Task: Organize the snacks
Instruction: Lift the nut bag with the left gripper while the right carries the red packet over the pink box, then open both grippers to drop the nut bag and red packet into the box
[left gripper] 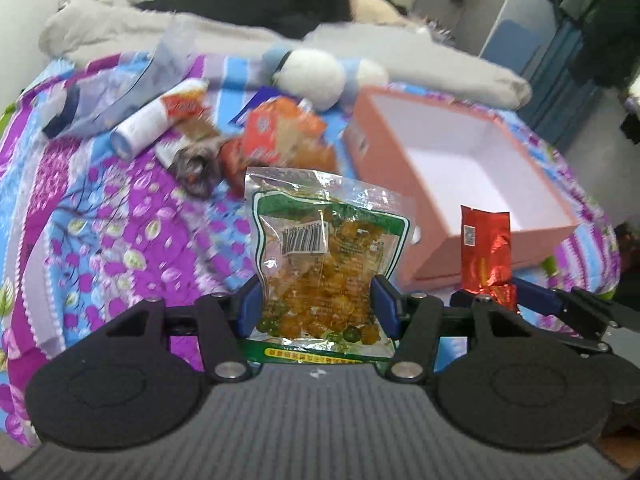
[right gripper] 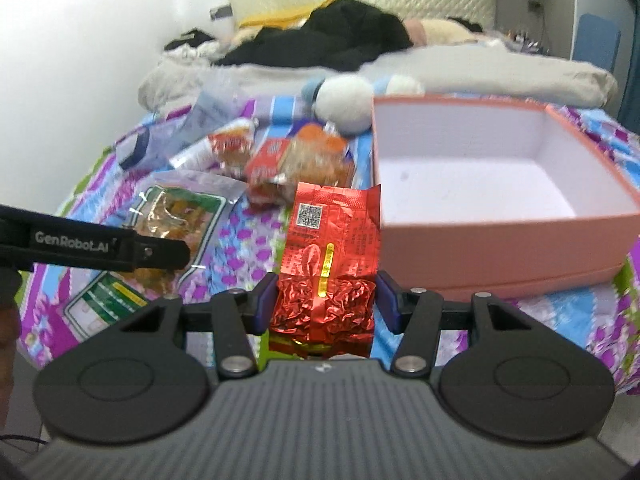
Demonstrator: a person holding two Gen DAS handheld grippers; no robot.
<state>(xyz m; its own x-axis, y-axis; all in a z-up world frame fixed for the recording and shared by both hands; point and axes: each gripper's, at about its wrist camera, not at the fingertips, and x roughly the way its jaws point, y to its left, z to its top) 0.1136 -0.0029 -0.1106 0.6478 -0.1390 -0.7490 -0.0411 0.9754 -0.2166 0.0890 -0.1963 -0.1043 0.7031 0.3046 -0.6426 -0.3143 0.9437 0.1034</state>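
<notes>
My left gripper (left gripper: 318,300) is shut on a clear, green-bordered bag of yellow and green snacks (left gripper: 320,256), held upright above the bedspread. The same bag (right gripper: 172,216) shows at the left in the right wrist view. My right gripper (right gripper: 326,300) is shut on a red foil packet (right gripper: 332,248), also upright. That packet (left gripper: 484,244) shows at the right in the left wrist view. An open pink box (right gripper: 500,240) with a white, empty inside sits on the bed just right of both grippers, and appears as the pink box (left gripper: 492,240) in the left wrist view.
Loose snacks lie on the floral bedspread (left gripper: 100,208) behind the grippers: orange and red packets (left gripper: 276,136), a white tube (left gripper: 148,124) and a clear plastic bag (left gripper: 120,92). A white and blue plush toy (left gripper: 308,76) lies behind them. Bedding and dark clothes are piled farther back.
</notes>
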